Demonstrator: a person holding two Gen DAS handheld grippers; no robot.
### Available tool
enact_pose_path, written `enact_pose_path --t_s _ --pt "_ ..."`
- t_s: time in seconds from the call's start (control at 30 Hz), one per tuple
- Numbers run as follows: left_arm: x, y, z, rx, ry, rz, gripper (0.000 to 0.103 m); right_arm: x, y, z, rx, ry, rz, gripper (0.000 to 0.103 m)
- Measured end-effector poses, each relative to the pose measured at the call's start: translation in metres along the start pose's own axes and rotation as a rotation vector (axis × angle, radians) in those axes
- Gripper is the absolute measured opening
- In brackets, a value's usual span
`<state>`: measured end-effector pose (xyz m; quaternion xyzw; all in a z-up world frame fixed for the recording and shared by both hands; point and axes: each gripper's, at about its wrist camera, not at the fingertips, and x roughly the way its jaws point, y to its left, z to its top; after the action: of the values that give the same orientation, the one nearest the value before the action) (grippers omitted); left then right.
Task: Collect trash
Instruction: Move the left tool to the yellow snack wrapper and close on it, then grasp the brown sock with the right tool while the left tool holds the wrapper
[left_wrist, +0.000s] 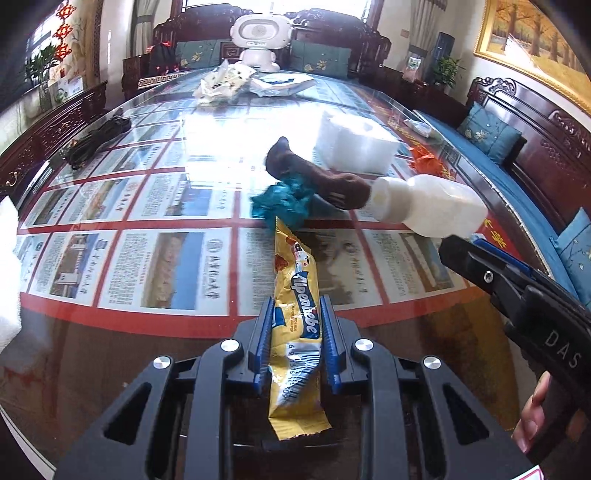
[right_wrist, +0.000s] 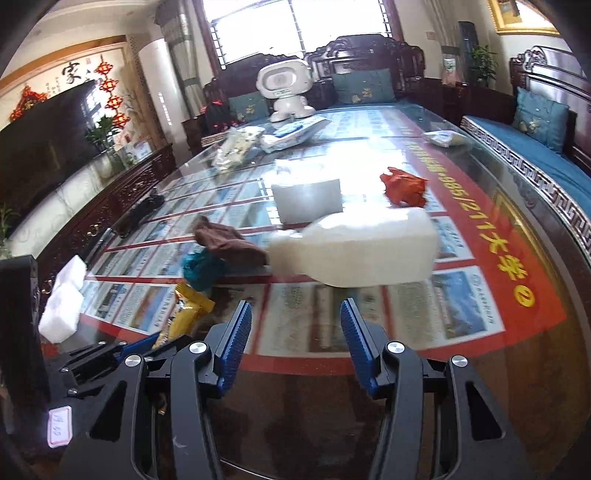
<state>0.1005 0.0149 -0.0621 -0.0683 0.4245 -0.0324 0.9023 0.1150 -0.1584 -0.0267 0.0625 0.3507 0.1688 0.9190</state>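
My left gripper (left_wrist: 295, 306) is shut on a yellow candy wrapper (left_wrist: 295, 325) that lies along its blue pads on the glass table. The wrapper also shows in the right wrist view (right_wrist: 188, 314). Just ahead lie a crumpled teal wrapper (left_wrist: 282, 201), a brown cloth (left_wrist: 317, 177) and a white plastic bottle (left_wrist: 428, 206) on its side. My right gripper (right_wrist: 295, 314) is open and empty, just short of the bottle (right_wrist: 354, 247); it also shows in the left wrist view (left_wrist: 458, 251). A crumpled red wrapper (right_wrist: 402, 188) lies further back.
A white box (right_wrist: 306, 199) stands mid-table. White foam (right_wrist: 62, 299) lies at the left edge. Black cables (left_wrist: 96, 140), plastic bags (left_wrist: 221, 81) and a white robot toy (left_wrist: 258, 37) are further back. Wooden benches with blue cushions (right_wrist: 539, 114) surround the table (left_wrist: 110, 354).
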Motion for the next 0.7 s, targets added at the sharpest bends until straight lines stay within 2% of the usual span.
enact_pose_path --t_s 0.17,0.33,0.5,0.7 --pt "-0.002 0.016 0.002 -0.017 -0.001 0.010 0.025 0.017 0.033 0.019 -0.059 -0.023 0.037 0.050" --pt "-0.002 0.022 0.003 -0.013 0.001 -0.001 0.026 0.046 0.056 0.034 -0.148 -0.015 0.002 0.050" --pt "-0.001 0.026 0.005 -0.019 -0.002 -0.015 0.026 0.071 0.062 0.041 -0.185 0.018 -0.011 0.050" --pt "0.000 0.030 0.006 -0.029 -0.003 -0.027 0.026 0.092 0.057 0.051 -0.152 0.057 0.001 0.050"
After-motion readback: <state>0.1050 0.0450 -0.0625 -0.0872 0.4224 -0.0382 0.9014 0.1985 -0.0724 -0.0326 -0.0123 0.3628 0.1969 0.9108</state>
